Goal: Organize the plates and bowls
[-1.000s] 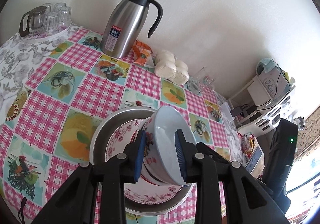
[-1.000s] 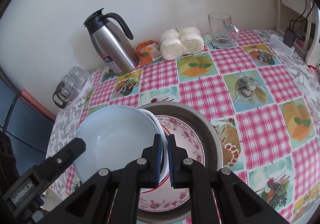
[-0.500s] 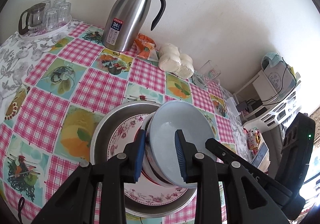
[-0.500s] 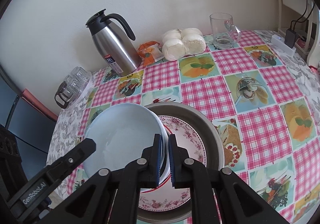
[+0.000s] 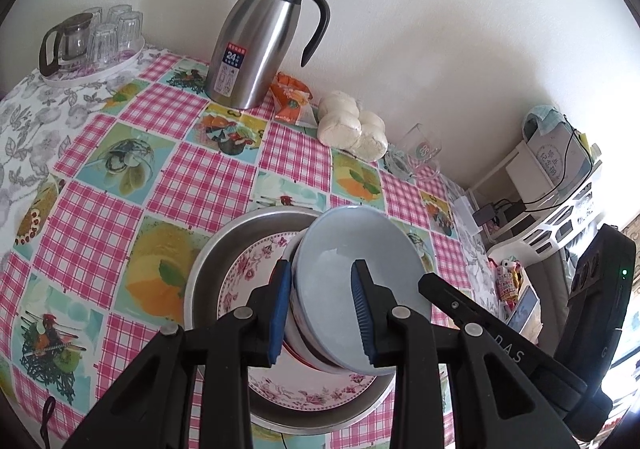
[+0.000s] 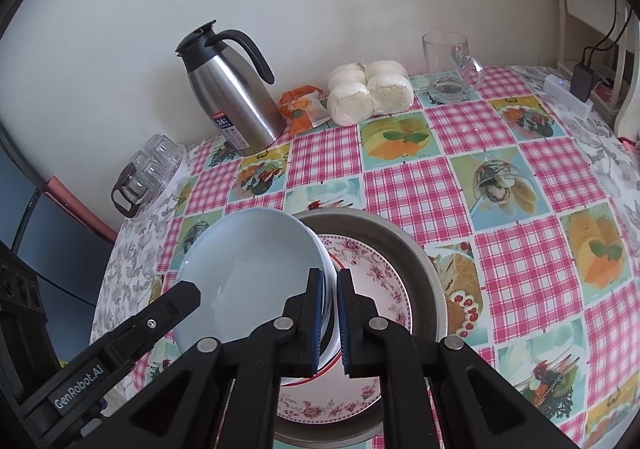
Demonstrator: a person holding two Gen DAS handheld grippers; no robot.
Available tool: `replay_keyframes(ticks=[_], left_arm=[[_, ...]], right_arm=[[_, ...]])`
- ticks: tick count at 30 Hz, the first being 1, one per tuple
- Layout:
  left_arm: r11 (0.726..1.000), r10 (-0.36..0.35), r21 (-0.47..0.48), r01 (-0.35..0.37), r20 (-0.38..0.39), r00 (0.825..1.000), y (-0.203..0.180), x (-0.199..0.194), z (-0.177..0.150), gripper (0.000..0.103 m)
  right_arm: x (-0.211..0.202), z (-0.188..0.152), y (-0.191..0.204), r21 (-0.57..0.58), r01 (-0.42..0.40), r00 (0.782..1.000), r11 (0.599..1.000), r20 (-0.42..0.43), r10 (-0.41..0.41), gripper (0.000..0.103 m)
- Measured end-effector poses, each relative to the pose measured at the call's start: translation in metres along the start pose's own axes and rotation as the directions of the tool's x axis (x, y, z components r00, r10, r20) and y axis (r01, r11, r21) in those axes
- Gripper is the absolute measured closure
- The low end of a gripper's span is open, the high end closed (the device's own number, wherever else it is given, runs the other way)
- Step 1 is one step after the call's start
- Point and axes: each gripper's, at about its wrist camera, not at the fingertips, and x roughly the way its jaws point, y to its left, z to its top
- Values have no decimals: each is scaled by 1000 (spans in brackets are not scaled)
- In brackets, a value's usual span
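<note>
A light blue bowl, nested in a white bowl with a red band, hangs tilted over a floral plate. The plate lies in a round steel basin. My left gripper is shut on the near wall of the bowls, one pad outside and one inside. My right gripper is shut on their rim at the opposite side. The underside of the bowls is hidden, so I cannot tell whether it touches the plate.
On the checked tablecloth by the wall stand a steel thermos jug, an orange snack packet, a bag of white buns and a glass mug. A tray of glasses sits at the far left corner.
The bowls have sunk toward the floral plate and tipped flatter, with the blue inside showing more. Both grippers keep their hold.
</note>
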Motion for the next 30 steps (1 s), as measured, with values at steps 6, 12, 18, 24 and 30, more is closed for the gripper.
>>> replay_keyframes(ticks=[6, 12, 18, 24, 30], left_arm=[[998, 57, 2, -57, 59, 997, 0, -9, 3, 50], [984, 178, 12, -180, 95, 980, 4, -12, 4, 36], [956, 288, 20, -292, 107, 952, 11, -7, 4, 18], [935, 350, 6, -353, 127, 928, 17, -8, 4, 8], [920, 387, 5, -391, 126, 913, 19, -7, 3, 5]], right_arm=[[-11, 3, 3, -23, -5, 998, 1000, 56, 6, 93], [-12, 3, 5, -36, 25, 997, 999, 72, -22, 65], [-13, 3, 6, -57, 50, 995, 997, 88, -45, 38], [-11, 1, 0, -66, 72, 993, 995, 95, -65, 25], [-14, 2, -9, -47, 70, 991, 996, 116, -64, 0]])
